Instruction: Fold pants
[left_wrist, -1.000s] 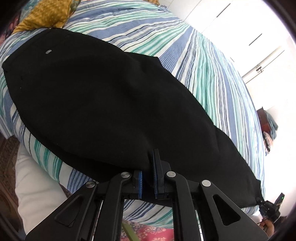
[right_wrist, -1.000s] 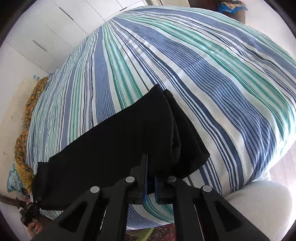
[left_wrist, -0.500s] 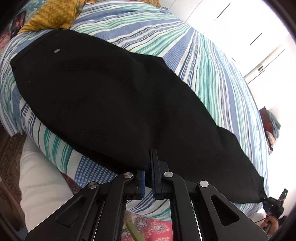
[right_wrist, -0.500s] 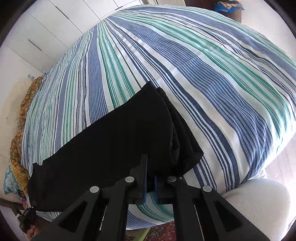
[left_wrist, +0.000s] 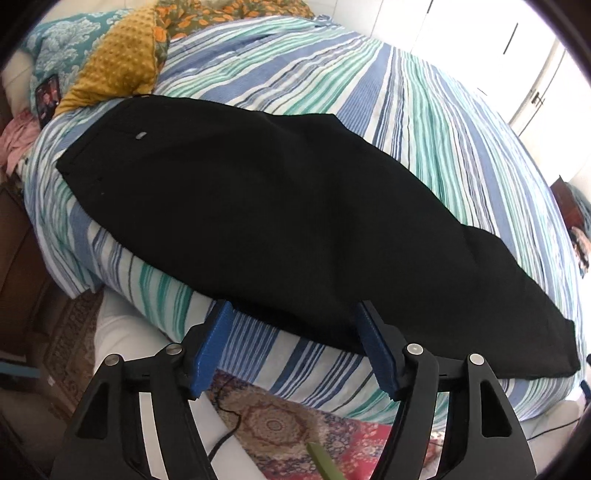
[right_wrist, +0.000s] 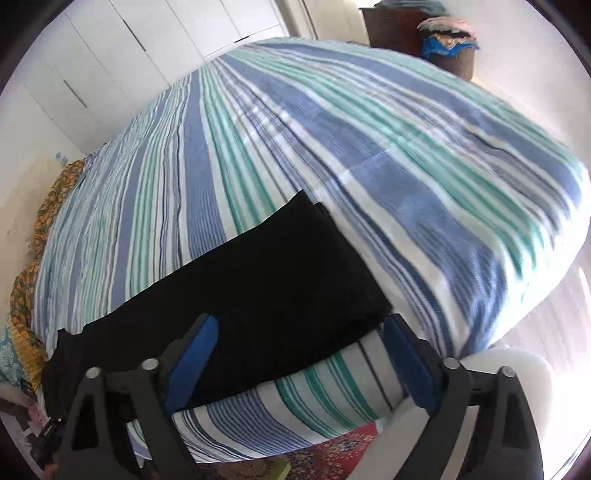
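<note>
Black pants (left_wrist: 280, 214) lie folded lengthwise along the near edge of a striped bed (left_wrist: 424, 122), waistband with a small metal button at the left, leg ends at the right. My left gripper (left_wrist: 293, 314) hangs just off the pants' near edge, its jaws opening, nothing pressed between the blue pads (left_wrist: 212, 347). In the right wrist view the leg ends (right_wrist: 280, 280) lie flat near the bed's edge. My right gripper (right_wrist: 299, 328) hovers over that near edge, jaws opening wide, the cloth free of its pads (right_wrist: 192, 358).
Yellow and patterned pillows (left_wrist: 118, 62) sit at the bed's head on the left. A patterned red rug (left_wrist: 280, 424) covers the floor below the bed edge. White wardrobe doors (right_wrist: 110, 55) stand beyond the bed. A dark wooden stand with piled cloth (right_wrist: 443, 40) is at the far right.
Both grippers were shut on the pants' near edge; both have now opened, let the cloth go and drawn up and back from the bed edge.
</note>
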